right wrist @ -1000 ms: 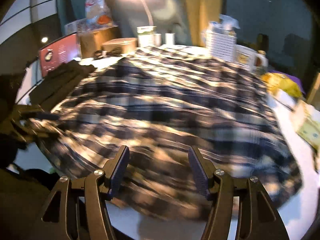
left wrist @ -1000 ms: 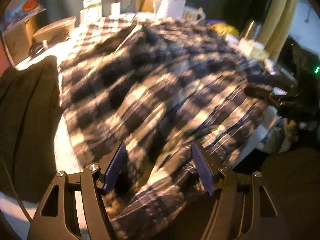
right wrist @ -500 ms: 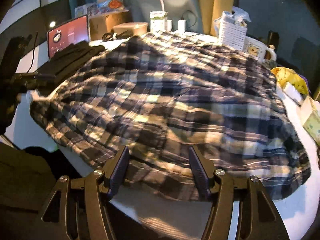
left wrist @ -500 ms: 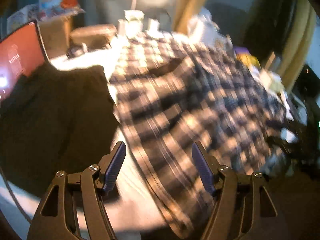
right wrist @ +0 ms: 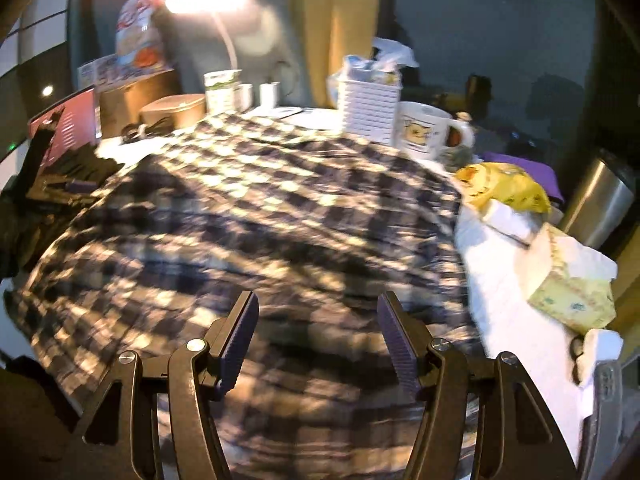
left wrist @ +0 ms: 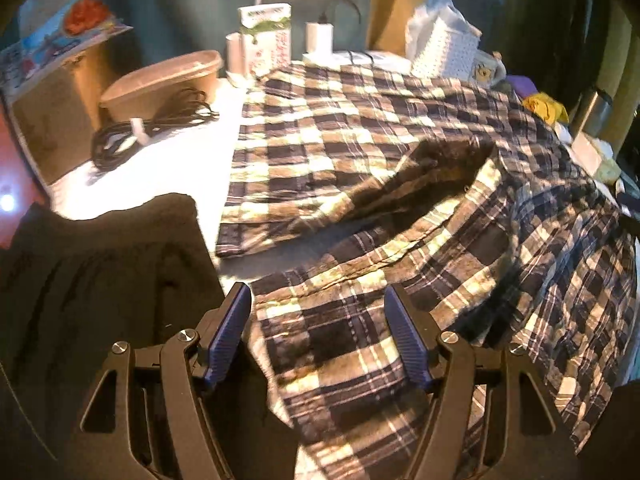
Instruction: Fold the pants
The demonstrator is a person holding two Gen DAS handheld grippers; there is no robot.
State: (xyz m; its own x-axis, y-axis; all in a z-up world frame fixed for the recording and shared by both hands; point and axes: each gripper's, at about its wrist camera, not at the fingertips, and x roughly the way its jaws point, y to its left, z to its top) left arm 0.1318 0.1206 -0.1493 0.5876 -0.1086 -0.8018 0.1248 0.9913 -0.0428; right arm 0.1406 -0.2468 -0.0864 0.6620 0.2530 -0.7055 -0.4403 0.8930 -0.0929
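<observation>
Plaid navy-and-cream pants (left wrist: 360, 152) lie spread over the white table. In the left wrist view two leg ends point toward the left, with a gap of table between them. My left gripper (left wrist: 318, 336) is open and empty, hovering over the near leg's hem. In the right wrist view the pants (right wrist: 260, 220) fill the middle, blurred. My right gripper (right wrist: 318, 340) is open and empty above the near edge of the cloth. The left gripper (right wrist: 52, 184) shows faintly at the far left of the right wrist view.
A dark garment (left wrist: 100, 280) lies at the left beside the pants. Behind stand a brown bowl (left wrist: 164, 84), a coiled black cable (left wrist: 152, 128), a carton (left wrist: 266, 36), a white basket (right wrist: 368, 108), a mug (right wrist: 424, 132). A yellow bag (right wrist: 504, 188), tissue pack (right wrist: 572, 296) and steel can (right wrist: 600, 204) sit right.
My left gripper has swung left and come down over the near leg hem. My right gripper has moved right and closer over the cloth. Both stay open.
</observation>
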